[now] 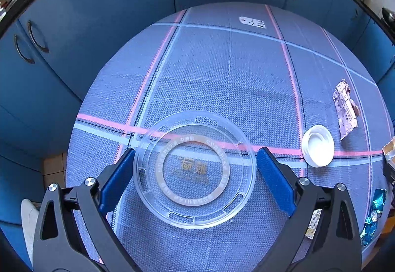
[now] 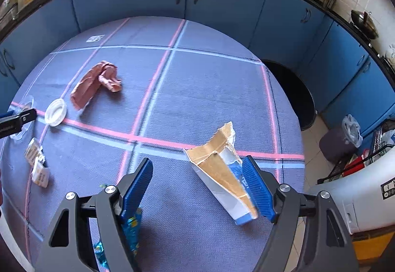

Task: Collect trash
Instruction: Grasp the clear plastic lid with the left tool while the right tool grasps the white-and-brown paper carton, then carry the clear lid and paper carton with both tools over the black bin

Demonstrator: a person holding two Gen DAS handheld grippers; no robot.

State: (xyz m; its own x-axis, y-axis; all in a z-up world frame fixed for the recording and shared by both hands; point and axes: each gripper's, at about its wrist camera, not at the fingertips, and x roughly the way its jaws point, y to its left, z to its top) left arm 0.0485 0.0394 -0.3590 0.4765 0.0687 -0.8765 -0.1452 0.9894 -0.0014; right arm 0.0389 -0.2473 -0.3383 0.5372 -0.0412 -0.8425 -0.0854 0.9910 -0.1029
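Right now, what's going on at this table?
A person with two handheld grippers is clearing trash off a checked tablecloth. The left gripper is open, straddling a clear plastic lid that lies flat. The right gripper is open over a torn carton, which lies by its right finger. A white cap, a crumpled pink wrapper and blue foil wrappers still lie on the cloth. Nothing is gripped yet.

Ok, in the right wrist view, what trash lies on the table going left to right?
Clear lid at the left edge → small paper packets → white cap → crumpled pink wrapper → shiny blue wrapper under the near finger → torn carton.
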